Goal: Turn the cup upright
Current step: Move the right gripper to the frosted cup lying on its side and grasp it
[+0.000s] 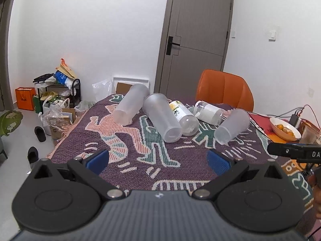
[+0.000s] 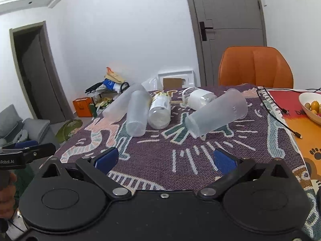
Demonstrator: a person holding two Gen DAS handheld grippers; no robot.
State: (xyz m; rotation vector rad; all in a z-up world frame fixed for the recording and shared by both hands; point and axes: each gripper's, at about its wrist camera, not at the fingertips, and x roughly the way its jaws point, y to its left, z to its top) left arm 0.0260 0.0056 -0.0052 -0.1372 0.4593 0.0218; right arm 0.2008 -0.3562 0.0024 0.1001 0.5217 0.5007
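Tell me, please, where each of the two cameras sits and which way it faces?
Left wrist: sits on the left gripper, looking forward over the cloth at five fallen cups and the door; its own open blue pads show, the right gripper at right.
Right wrist: sits on the right gripper, facing the same way from further right; its open pads show, the left gripper at left.
Shared: the cups, such as the nearest cup, the chair, and the bowl.

Background: dining room, patterned cloth.
Orange chair at table's far side; fruit bowl right; grey door shut.
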